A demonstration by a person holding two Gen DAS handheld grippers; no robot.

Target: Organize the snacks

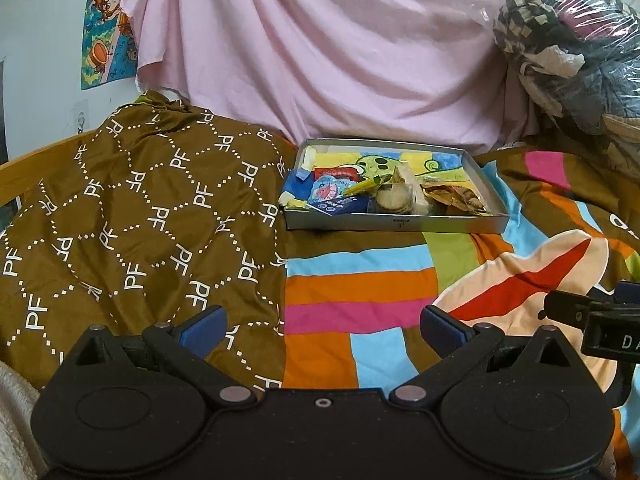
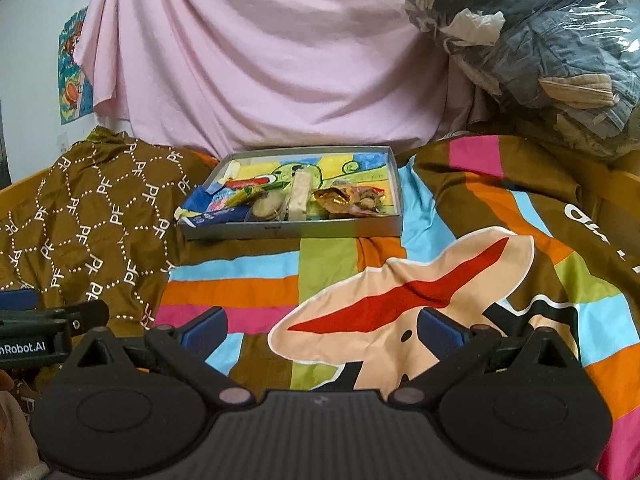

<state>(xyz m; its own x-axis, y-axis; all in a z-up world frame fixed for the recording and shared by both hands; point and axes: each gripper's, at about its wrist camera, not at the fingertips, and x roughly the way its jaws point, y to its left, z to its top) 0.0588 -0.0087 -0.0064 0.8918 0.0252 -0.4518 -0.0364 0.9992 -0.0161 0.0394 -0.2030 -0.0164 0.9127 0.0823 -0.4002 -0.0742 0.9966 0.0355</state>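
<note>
left gripper (image 1: 322,326) nearest the lens, jaws spread wide, nothing between the blue pads (image 1: 204,326); it hangs over the striped bedspread (image 1: 360,292), well short of the tray. right gripper (image 2: 322,326) likewise jaws wide and empty, above the peach-and-red cartoon shape (image 2: 400,300) printed on the same bedspread, also well short of the tray

grey shallow tray (image 1: 394,224) sits flat on the bedspread, cartoon drawing lining its floor. snacks lie inside it, crowded toward its near wall: blue packets (image 1: 338,202) at the tray's left end, a red packet (image 1: 334,172) behind them, a yellow-green wrapper (image 1: 366,186) toward the middle, round biscuits in a clear wrap (image 1: 394,200) at the middle, a pale bar (image 2: 300,194) just beside the biscuits, crumpled gold-brown wrappers (image 1: 454,198) at the right end

brown "pf" patterned cloth (image 1: 140,220) lies just left of the tray, its edge near the tray's left wall. pink sheet (image 1: 320,48) hangs behind the tray. plastic-wrapped bundle of clothes (image 2: 540,48) behind and right of the tray. poster (image 1: 106,28) on the wall, far left of the tray
</note>
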